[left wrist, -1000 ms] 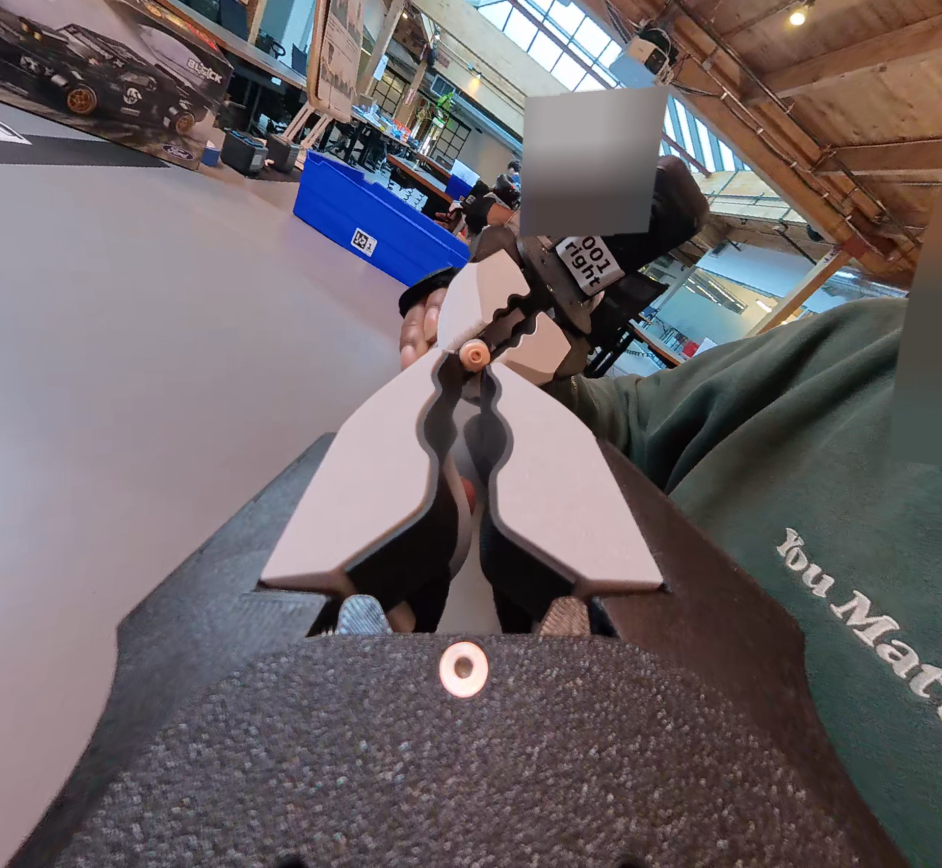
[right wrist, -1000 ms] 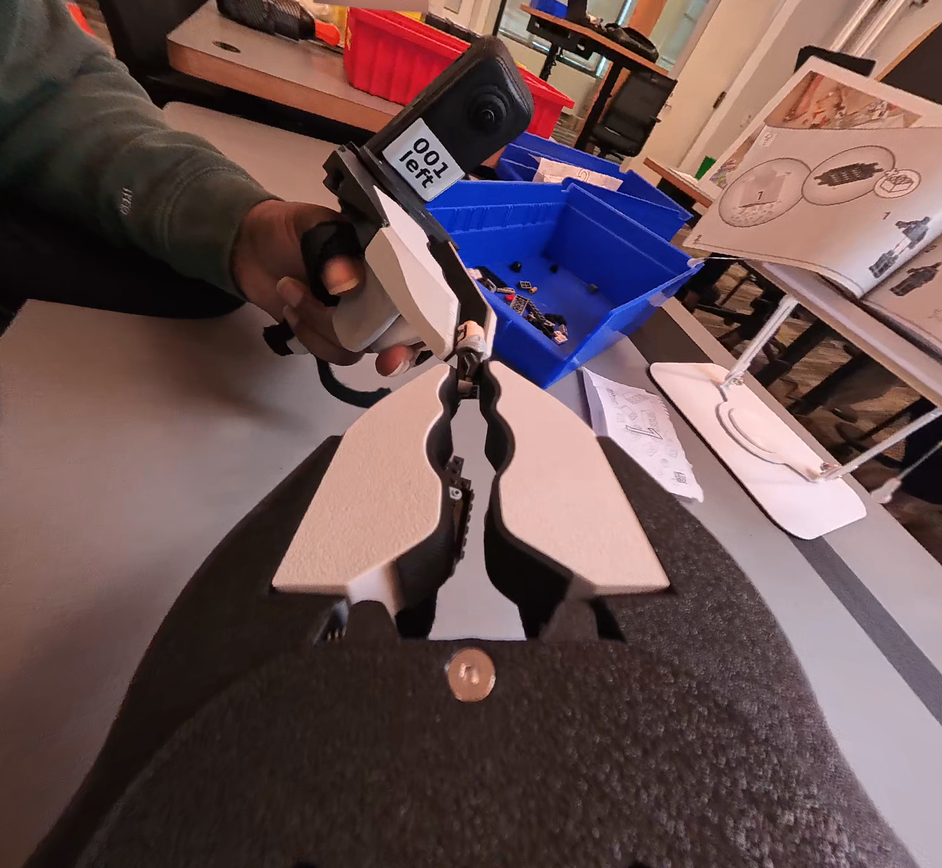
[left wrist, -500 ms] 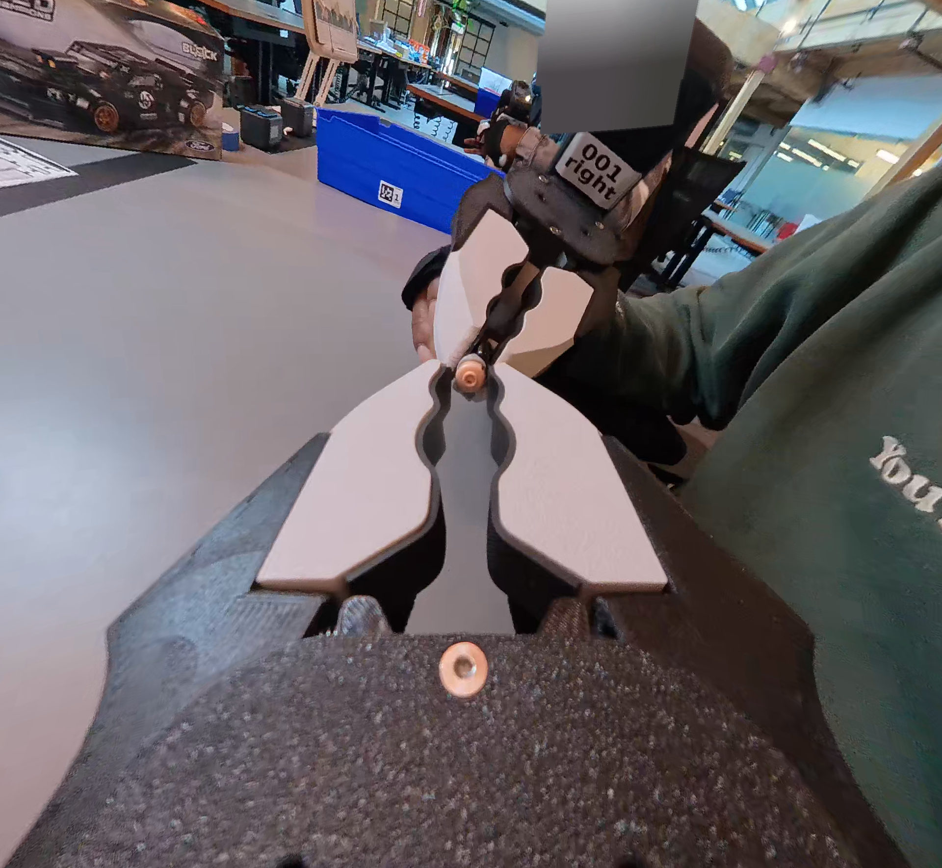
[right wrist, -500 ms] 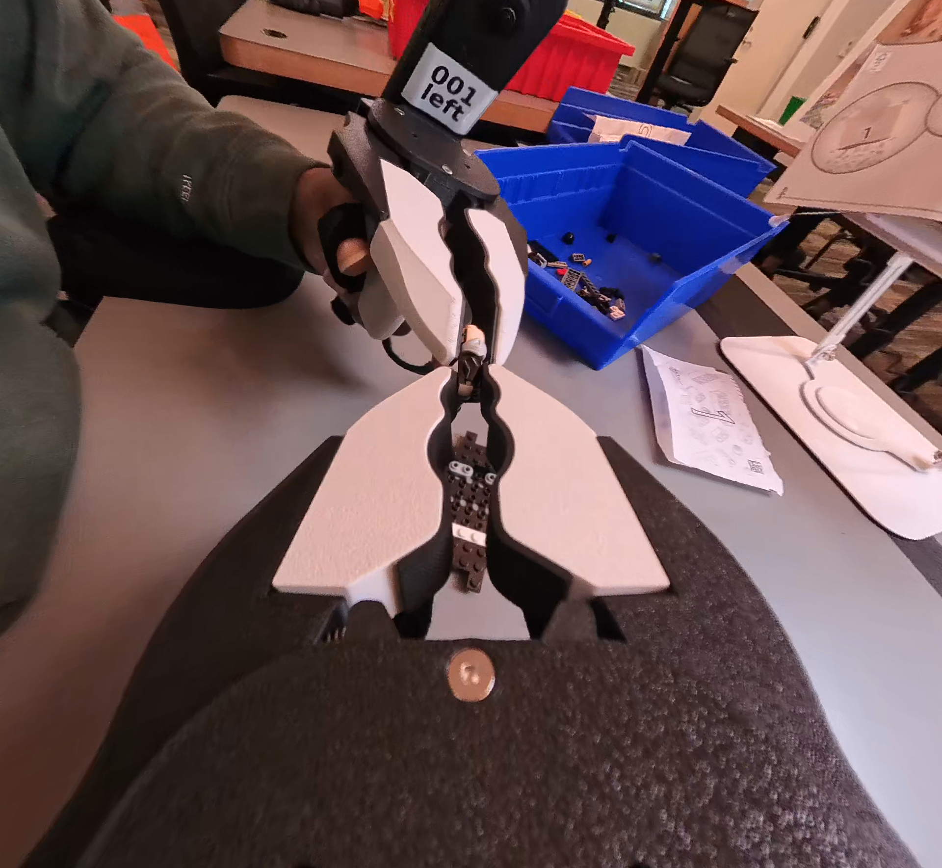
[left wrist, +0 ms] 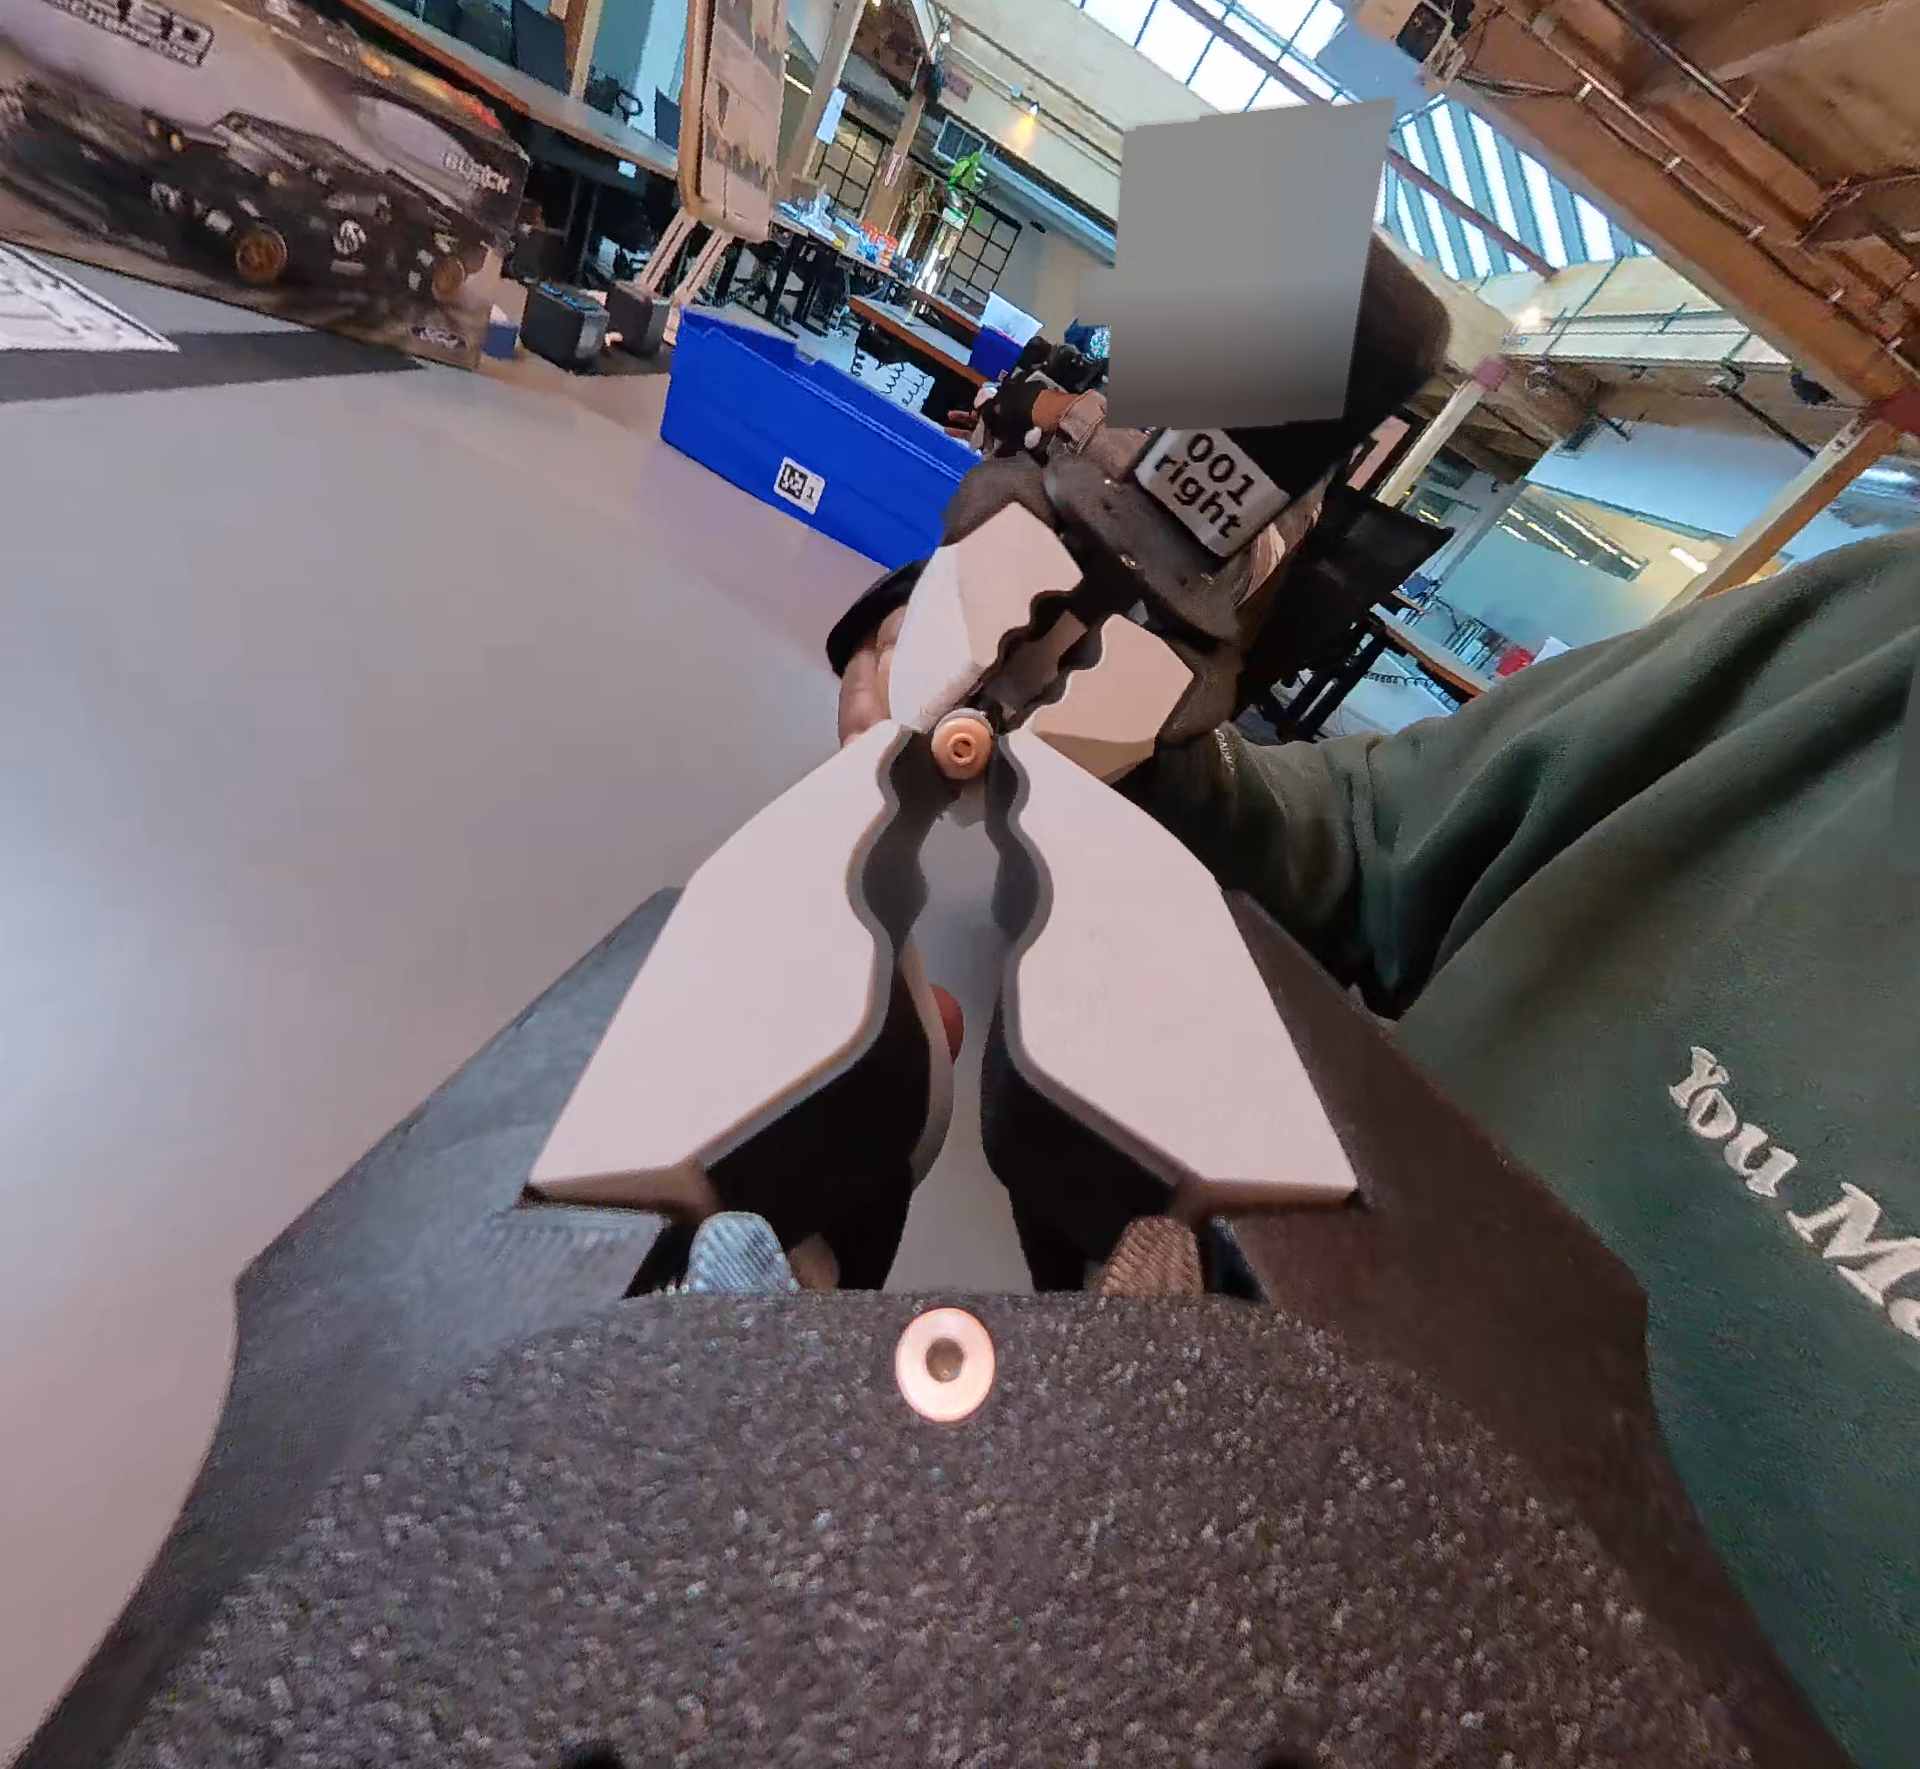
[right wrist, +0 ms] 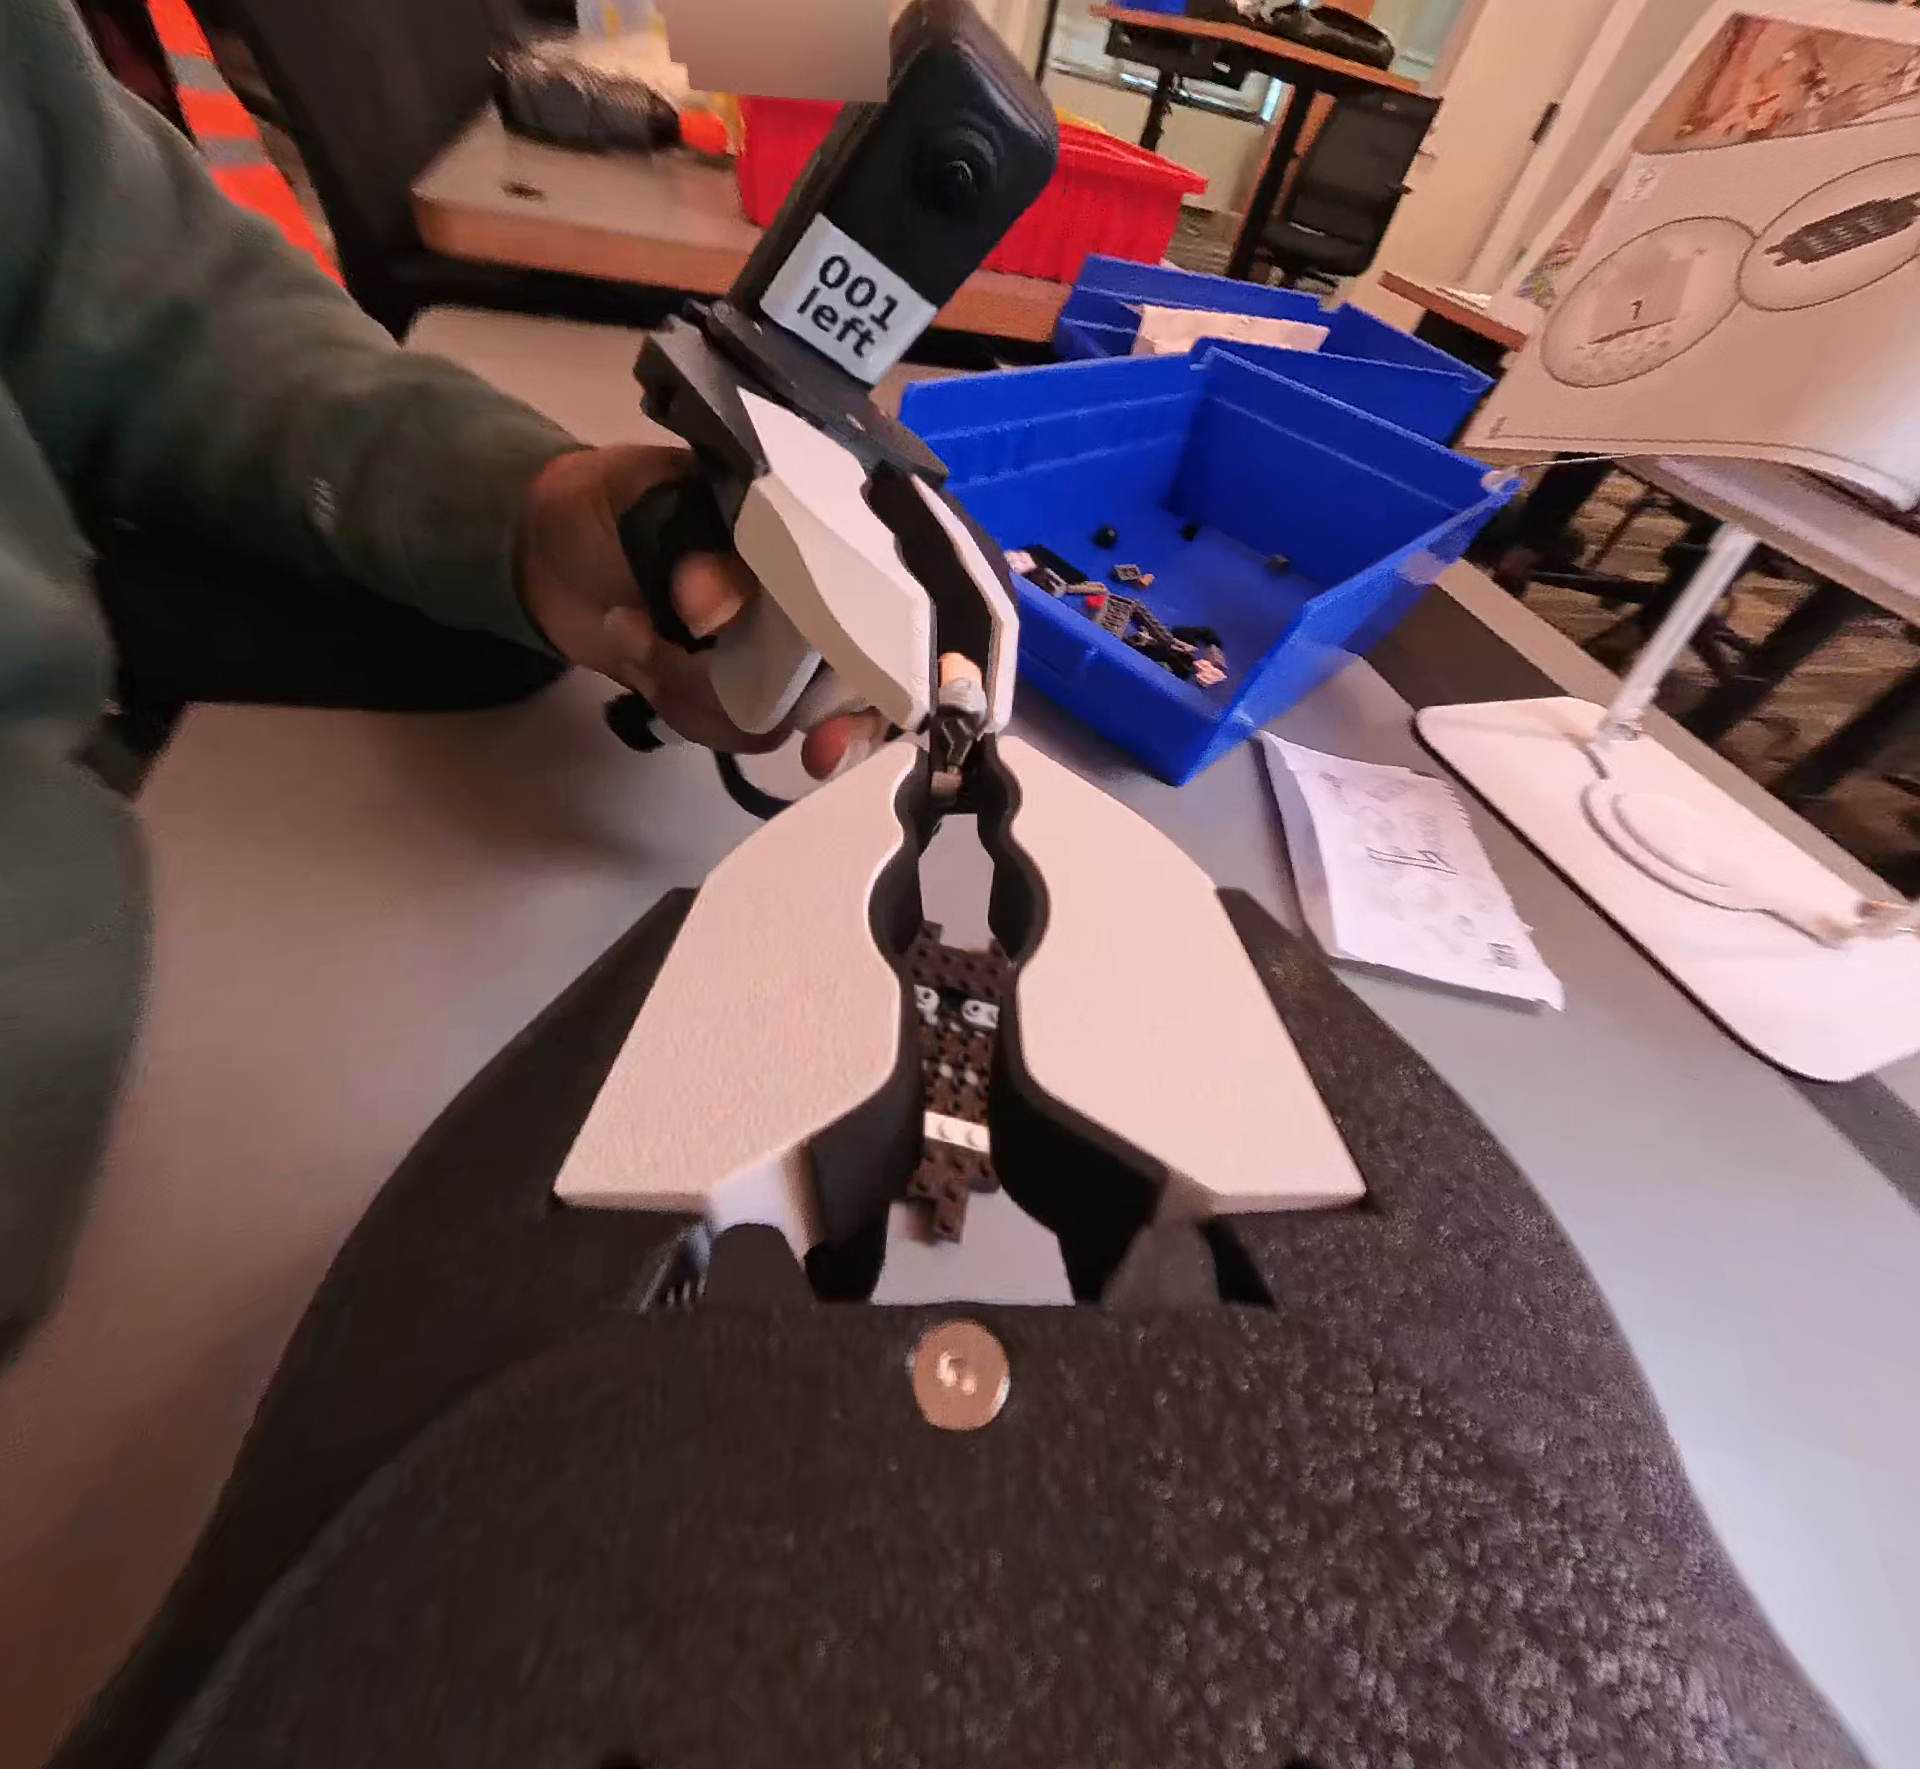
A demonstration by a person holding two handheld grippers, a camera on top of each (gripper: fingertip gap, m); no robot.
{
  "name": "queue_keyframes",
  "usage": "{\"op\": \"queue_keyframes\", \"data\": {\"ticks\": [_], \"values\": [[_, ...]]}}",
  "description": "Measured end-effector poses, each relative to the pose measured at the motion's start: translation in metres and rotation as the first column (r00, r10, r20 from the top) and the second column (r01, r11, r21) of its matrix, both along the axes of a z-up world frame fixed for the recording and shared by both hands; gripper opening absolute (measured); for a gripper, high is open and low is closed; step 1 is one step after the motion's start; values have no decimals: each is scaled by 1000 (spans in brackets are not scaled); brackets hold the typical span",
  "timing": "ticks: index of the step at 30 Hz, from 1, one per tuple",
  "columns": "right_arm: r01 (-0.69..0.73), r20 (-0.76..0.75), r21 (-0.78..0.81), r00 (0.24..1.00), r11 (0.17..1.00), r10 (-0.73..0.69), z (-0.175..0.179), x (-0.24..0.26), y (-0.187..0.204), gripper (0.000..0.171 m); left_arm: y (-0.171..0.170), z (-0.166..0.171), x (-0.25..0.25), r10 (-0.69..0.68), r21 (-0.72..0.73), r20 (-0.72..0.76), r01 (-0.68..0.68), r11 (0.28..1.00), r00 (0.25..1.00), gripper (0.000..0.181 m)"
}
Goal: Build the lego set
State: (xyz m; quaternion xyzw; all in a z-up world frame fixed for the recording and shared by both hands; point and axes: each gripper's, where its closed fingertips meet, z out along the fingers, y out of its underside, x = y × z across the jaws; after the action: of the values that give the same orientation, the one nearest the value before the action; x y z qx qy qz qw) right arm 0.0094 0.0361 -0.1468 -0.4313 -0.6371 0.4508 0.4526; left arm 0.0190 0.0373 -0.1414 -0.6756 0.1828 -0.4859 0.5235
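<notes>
My left gripper (left wrist: pixel 961 755) is shut on a small tan round piece (left wrist: pixel 961 749) at its fingertips. My right gripper (right wrist: pixel 951 779) is shut on a long dark studded brick assembly (right wrist: pixel 951 1054) that runs back between its fingers. The two grippers meet tip to tip above the grey table (left wrist: pixel 312 680). In the right wrist view the left gripper (right wrist: pixel 964 696) comes down from the upper left, and its small pale piece (right wrist: pixel 961 678) touches the front end of the dark assembly. In the left wrist view the right gripper (left wrist: pixel 987 706) faces me, held in a hand with a green sleeve.
A blue bin (right wrist: pixel 1226 472) with several small dark pieces stands behind the grippers. A paper leaflet (right wrist: pixel 1392 867), a white stand base (right wrist: pixel 1662 846) and an open instruction booklet (right wrist: pixel 1714 265) are to the right. A boxed car set (left wrist: pixel 239 161) stands at the table's far left.
Both grippers stay tip to tip. The left gripper has tilted from upright to leaning left in the right wrist view. The dark assembly has come into fuller view between the right fingers.
</notes>
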Motion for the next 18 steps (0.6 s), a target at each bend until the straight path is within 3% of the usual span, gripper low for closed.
{"op": "queue_keyframes", "data": {"ticks": [3,4,5,6,8,11,15,18], "values": [[23,25,-12,999,1000,-23,-4,3,8,8,-2,5,-1,4,16,27,-4,1000,1000,12],[105,91,52,990,993,-109,-22,10,32,8,-3,34,-21,32,62,191,-45,997,981,11],[113,68,-54,992,992,-109,-21,17,43,8,-4,60,-50,70,104,268,-101,989,961,10],[71,-14,-179,997,981,-74,-2,20,41,8,-3,67,-71,151,154,195,-183,971,969,11],[35,-62,-111,997,993,-42,15,8,24,8,3,39,-68,207,135,-8,-204,970,978,11],[15,-3,-91,1000,996,-16,-1,-6,14,8,8,12,-54,182,112,-96,-171,979,979,11],[21,8,-159,1000,987,-20,-11,-1,18,8,11,2,-51,215,215,-254,-162,963,943,11],[15,45,-103,999,995,-11,-22,-3,14,8,10,-14,-42,223,257,-365,-132,957,904,11]]}}
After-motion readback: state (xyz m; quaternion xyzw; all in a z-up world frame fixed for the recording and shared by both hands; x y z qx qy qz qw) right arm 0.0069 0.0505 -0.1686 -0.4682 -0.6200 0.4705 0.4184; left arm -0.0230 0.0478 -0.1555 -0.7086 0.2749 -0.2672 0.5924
